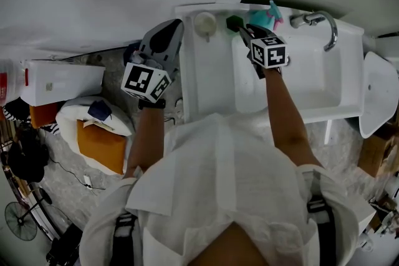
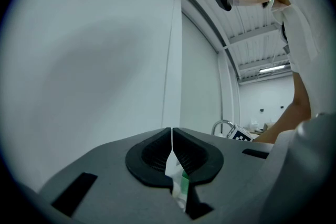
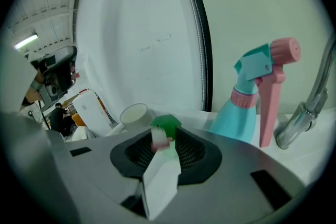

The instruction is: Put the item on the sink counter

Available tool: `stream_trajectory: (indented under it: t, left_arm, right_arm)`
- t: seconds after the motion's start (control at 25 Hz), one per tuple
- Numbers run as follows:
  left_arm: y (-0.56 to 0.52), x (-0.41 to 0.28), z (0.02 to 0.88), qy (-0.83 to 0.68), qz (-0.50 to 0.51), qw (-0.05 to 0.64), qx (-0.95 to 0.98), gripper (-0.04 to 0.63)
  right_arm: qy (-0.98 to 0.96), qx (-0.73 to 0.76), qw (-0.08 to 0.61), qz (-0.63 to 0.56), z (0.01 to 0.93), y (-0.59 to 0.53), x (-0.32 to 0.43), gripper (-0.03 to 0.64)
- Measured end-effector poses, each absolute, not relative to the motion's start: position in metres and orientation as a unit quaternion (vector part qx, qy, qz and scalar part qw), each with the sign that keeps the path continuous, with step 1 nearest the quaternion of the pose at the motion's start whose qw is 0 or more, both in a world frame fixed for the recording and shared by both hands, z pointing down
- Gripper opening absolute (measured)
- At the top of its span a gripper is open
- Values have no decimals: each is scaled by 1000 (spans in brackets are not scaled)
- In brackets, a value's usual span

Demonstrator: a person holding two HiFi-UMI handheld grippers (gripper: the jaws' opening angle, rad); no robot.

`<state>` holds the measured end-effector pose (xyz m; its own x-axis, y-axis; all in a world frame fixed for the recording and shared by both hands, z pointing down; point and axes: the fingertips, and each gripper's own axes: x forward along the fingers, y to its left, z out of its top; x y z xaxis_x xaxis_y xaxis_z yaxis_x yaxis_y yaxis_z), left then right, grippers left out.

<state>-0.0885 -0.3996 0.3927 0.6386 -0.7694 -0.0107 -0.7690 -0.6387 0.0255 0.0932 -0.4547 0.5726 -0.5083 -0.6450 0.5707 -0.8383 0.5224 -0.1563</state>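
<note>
a person in a white shirt (image 1: 218, 184) stands at a sink (image 1: 312, 87), a gripper in each hand. the left gripper (image 2: 171, 134), just left of the counter (image 1: 209, 71), is pinched tight on a thin white-and-green packet (image 2: 179, 182) that is mostly hidden in its jaws. the right gripper (image 3: 165, 135) has its jaws spread wide round a white tube (image 3: 160, 170) with a green cap (image 3: 167, 124), at the counter's back between a cup (image 3: 134, 113) and a spray bottle (image 3: 247, 107). whether the tube rests there is hard to tell. pink print on it is too blurred to read. beyond is a faucet (image 3: 310, 107), cut off.
</note>
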Motion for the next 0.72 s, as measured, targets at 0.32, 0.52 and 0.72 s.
stream_trajectory:
  t: [0.32,0.52,0.72]
  left_arm:
    - [-399,-91,397,-427,-8,14,904,20]
    - [-400,-90,395,-426,-8,11,905,20]
    - [-397,-90,391,-426,-7,8,905,20]
  right_arm:
    - [-846,439,221,207,572,-452,92,92]
    - [-852,437,211,197,565,-451,92,101]
    - [-856,441,193,187,551,-449,93,109]
